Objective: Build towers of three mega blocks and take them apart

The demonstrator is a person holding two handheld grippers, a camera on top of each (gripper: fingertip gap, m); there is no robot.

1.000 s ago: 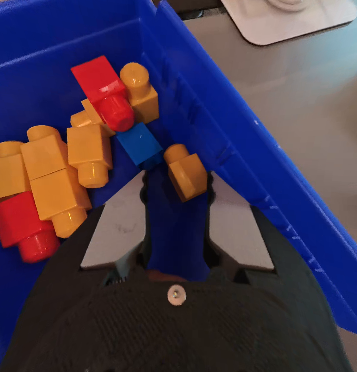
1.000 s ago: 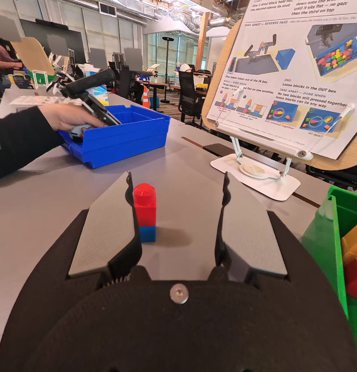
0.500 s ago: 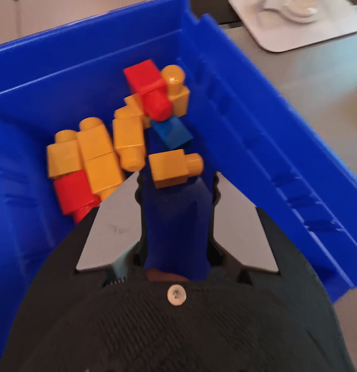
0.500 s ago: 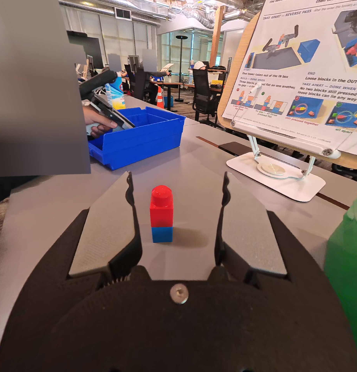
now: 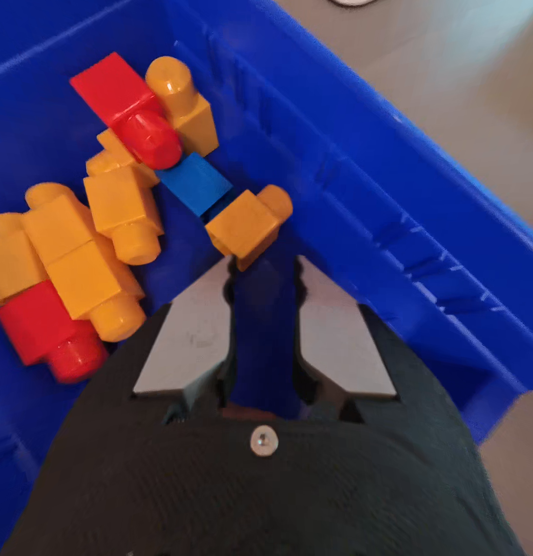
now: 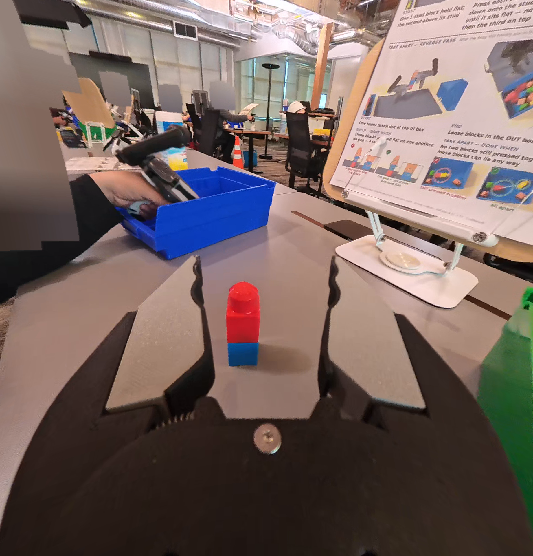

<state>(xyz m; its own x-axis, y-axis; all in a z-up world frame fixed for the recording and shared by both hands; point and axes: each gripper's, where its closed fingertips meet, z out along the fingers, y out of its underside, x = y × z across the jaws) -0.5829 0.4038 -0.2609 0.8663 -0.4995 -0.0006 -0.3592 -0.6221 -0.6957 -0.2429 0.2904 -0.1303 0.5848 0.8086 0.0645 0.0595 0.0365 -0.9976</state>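
Orange block (image 5: 247, 222) lies at 12 o'clock of left gripper (image 5: 263, 267), jaws parted, empty; square up w/ its flat sides before closing. Right gripper (image 6: 263, 285) released, bracketing red-on-blue stack (image 6: 242, 325).

Green bin (image 6: 517, 391) cut off by right edge, contents hidden

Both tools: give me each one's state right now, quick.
Left tool: open, empty, inside the blue bin, just short of an orange block.
Right tool: open, empty, red-on-blue stack beyond its tips.
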